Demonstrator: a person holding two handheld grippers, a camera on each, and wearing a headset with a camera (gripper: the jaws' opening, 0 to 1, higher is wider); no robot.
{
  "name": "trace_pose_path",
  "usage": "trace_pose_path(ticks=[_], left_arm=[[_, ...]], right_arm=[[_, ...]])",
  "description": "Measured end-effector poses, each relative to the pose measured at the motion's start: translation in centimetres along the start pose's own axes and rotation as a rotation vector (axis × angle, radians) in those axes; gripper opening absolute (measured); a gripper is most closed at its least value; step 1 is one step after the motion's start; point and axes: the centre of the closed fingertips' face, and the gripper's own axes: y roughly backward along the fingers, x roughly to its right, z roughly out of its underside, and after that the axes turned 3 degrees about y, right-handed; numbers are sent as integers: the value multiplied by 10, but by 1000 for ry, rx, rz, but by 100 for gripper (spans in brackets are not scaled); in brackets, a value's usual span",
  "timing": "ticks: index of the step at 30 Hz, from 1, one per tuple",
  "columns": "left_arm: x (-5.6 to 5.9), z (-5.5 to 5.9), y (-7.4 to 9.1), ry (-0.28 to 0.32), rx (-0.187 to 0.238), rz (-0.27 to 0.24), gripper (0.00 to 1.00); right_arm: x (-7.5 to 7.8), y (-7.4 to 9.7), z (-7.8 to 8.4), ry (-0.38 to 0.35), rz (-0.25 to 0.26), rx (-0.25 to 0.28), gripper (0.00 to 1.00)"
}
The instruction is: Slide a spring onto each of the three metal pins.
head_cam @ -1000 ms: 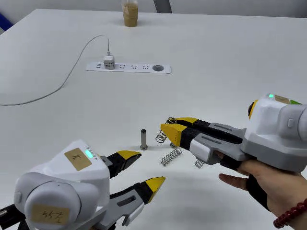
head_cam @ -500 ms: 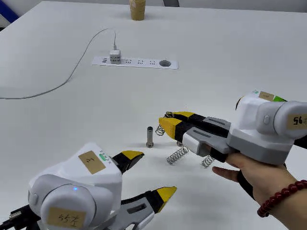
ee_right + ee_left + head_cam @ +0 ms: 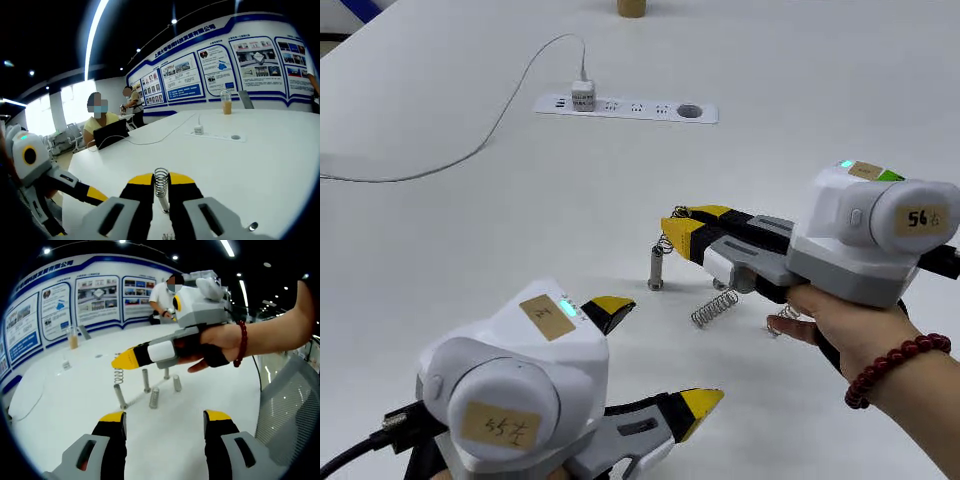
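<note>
My right gripper is shut on a small steel spring, holding it upright just above and to the right of a short metal pin. In the right gripper view the spring stands between the closed yellow tips with the pin right below it. In the left gripper view the spring hangs over the nearest pin, and two more pins stand behind. A loose spring lies on the table, and another is by the hand. My left gripper is open, near and low.
A white power strip with a plugged charger and a trailing cable lies further back on the white table. A cup stands at the far edge. People sit across the room by a laptop.
The right gripper has carried the spring leftward, from beside the pin to just over its top. The left gripper has stayed open and in place; the head camera has tilted.
</note>
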Motion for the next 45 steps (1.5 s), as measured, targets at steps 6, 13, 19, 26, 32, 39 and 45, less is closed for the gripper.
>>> trace_pose_path(ticks=[6, 13, 19, 26, 32, 39, 45], left_arm=[[-3, 1, 0, 15, -4, -6, 69], [-5, 0, 1, 13, -1, -13, 71], [-6, -1, 2, 9, 5, -21, 72], [-11, -4, 3, 17, 16, -37, 70], [-12, -4, 3, 16, 16, -44, 70], [-13, -3, 3, 12, 14, -46, 69], [-13, -4, 3, 9, 15, -45, 69]], right_arm=[[-1, -6, 4, 23, -5, -21, 11], [-5, -8, 8, 77, -1, -46, 11], [-8, -10, 17, 135, 0, -81, 11], [-9, -15, 28, 194, 1, -114, 11], [-7, -18, 37, 207, 3, -141, 11], [-6, -20, 46, 203, 5, -168, 11], [-5, -22, 52, 208, 9, -190, 11]])
